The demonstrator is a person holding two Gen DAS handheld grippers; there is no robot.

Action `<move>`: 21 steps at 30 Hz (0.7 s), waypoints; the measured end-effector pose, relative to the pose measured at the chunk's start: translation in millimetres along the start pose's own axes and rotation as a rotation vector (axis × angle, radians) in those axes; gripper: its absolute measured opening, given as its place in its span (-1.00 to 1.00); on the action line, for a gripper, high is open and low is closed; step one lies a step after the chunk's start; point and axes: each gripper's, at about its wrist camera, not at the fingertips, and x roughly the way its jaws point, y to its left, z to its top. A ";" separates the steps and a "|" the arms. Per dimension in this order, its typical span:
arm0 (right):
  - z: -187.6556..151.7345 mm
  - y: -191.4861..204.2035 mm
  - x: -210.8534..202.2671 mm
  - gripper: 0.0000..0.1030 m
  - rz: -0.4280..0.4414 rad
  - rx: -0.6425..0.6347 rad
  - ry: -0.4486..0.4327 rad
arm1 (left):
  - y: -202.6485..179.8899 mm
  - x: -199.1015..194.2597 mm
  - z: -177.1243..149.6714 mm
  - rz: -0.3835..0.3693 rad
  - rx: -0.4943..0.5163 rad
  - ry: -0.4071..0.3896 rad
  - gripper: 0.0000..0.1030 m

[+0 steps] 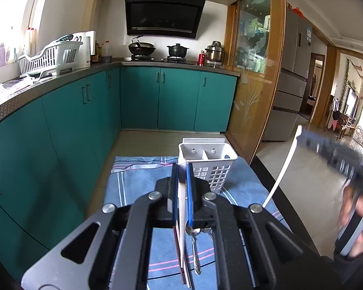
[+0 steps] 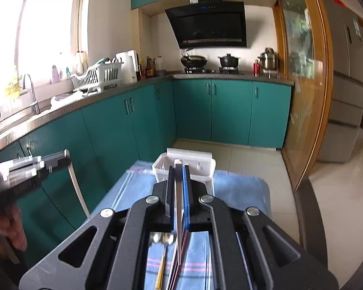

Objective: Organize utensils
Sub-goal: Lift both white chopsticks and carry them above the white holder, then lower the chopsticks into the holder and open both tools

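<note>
My left gripper [image 1: 181, 169] is shut on a white chopstick [image 1: 182, 217] that hangs down between its jaws above the blue cloth [image 1: 138, 181]. The white utensil holder [image 1: 209, 159] with two compartments stands just beyond it. My right gripper [image 2: 179, 169] is shut on a pale chopstick [image 2: 179, 217], raised over the holder [image 2: 200, 166]. In the left wrist view the right gripper [image 1: 300, 133] appears blurred with its white chopstick [image 1: 282, 169] hanging. In the right wrist view the left gripper [image 2: 65, 155] shows with its chopstick [image 2: 78, 188]. Spoons [image 1: 196, 249] lie on the cloth, also in the right wrist view [image 2: 162, 239].
More chopsticks [image 2: 174, 265] lie on the cloth beside a gold-handled spoon [image 2: 161, 265]. The dark table edge [image 1: 273, 183] runs along the right. Teal cabinets [image 1: 60, 133] stand to the left, with a dish rack [image 1: 50, 56] on the counter.
</note>
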 end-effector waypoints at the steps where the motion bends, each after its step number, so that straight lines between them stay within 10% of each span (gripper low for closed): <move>1: 11.2 0.2 1.4 -0.88 -0.005 -0.006 -0.009 | 2.3 -1.0 0.8 -0.004 -0.005 -0.002 -0.89; 13: 135.1 -3.4 38.1 -0.88 -0.087 -0.005 -0.100 | 26.0 1.5 1.2 -0.016 -0.061 0.000 -0.89; 21: 123.9 -16.4 102.7 -0.88 -0.121 0.052 -0.088 | 34.0 3.3 1.7 -0.008 -0.076 -0.002 -0.89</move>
